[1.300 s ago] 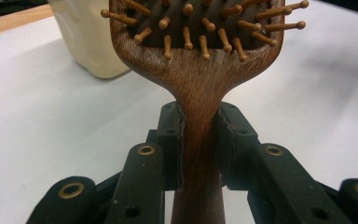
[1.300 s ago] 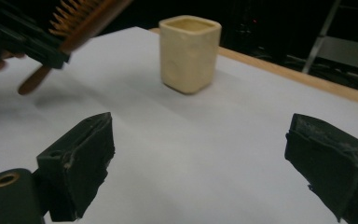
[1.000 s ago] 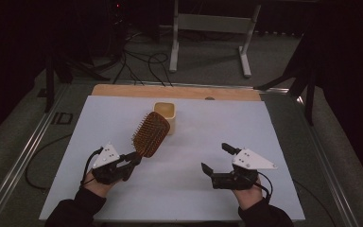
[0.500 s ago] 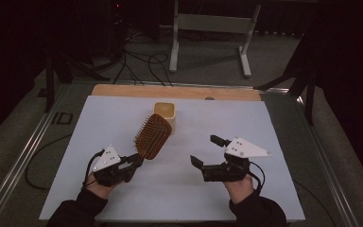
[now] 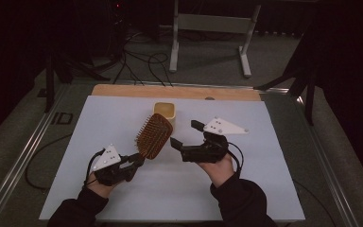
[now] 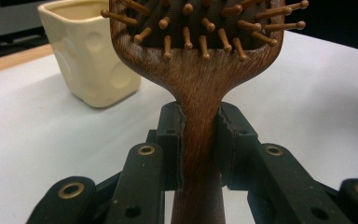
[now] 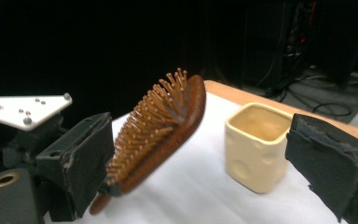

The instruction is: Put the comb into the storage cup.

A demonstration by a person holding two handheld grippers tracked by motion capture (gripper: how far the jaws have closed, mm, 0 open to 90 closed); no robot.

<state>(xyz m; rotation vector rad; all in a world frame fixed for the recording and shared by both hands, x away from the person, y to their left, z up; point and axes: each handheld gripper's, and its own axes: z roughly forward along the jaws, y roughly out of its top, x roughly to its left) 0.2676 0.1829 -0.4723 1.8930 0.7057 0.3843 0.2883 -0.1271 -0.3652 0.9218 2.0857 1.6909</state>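
Note:
My left gripper (image 5: 133,163) is shut on the handle of a brown wooden hairbrush (image 5: 154,135) and holds it tilted up above the white table (image 5: 274,156). In the left gripper view, the pads of the left gripper (image 6: 199,119) press both sides of the hairbrush (image 6: 198,74) at its neck, with the bristles facing the camera. My right gripper (image 5: 184,133) stands open just to the right of the brush head, pointing left at it. In the right gripper view, the right gripper (image 7: 209,163) frames the hairbrush (image 7: 158,126) and a cream cup (image 7: 256,144) farther off, touching neither.
The cream square cup (image 5: 164,110) stands upright on the table behind the brush, near a wooden strip (image 5: 123,90) along the far edge. It also stands at the upper left of the left gripper view as the cup (image 6: 91,51). Cables and a metal stand (image 5: 208,28) lie beyond the table.
My right gripper has moved left and a little up, from the table's right side to beside the brush head. The left gripper and the brush have stayed in place.

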